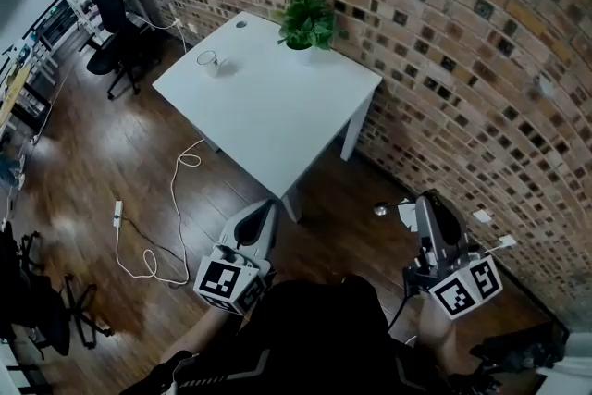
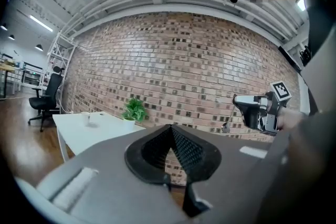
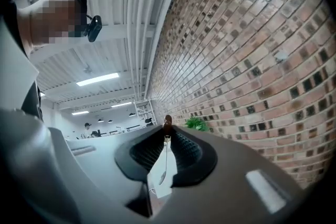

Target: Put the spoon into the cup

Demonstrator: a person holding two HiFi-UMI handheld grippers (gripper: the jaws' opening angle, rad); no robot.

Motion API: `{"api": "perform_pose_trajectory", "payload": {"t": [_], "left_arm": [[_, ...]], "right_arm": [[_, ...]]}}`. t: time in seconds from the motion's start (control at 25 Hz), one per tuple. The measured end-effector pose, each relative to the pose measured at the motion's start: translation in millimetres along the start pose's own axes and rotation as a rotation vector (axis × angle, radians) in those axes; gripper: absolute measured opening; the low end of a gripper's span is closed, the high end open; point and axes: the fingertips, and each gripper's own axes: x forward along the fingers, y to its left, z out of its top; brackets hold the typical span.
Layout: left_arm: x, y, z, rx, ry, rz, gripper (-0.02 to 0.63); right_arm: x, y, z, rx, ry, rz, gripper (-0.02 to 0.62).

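I hold the spoon (image 1: 381, 209) clamped in my right gripper (image 1: 421, 202), bowl sticking out past the tips, while the left gripper (image 1: 266, 206) is closed on nothing; the cup (image 1: 211, 62) stands well apart, ahead and leftward, near the far corner of the table (image 1: 268, 125).

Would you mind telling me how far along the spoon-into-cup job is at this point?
Done: the spoon is picked up and clamped in the right tool. In hand: it is held over the floor, short of the table; the left tool is shut and empty. Left: reach the cup, which stands near the table's far edge with no spoon in it, and drop the spoon in.
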Motion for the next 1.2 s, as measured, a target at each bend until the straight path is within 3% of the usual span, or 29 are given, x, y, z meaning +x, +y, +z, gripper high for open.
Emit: {"api": "perform_pose_trajectory", "payload": {"t": [0.48,0.84,1.04,1.2], "left_arm": [[-9,24,29,0.015,-0.026,0.152,-0.006],[-11,38,49,0.064,-0.007,0.194,-0.006],[-38,81,45,0.0,-0.037,0.189,-0.006],[-58,125,48,0.002,-0.046,0.159,-0.006]], "right_arm": [[70,20,6,0.039,0.06,0.225,0.043],[104,18,-14,0.093,0.106,0.319,0.043],[132,52,-31,0.052,0.135,0.345,0.044],[161,86,-40,0.043,0.11,0.305,0.044]]}}
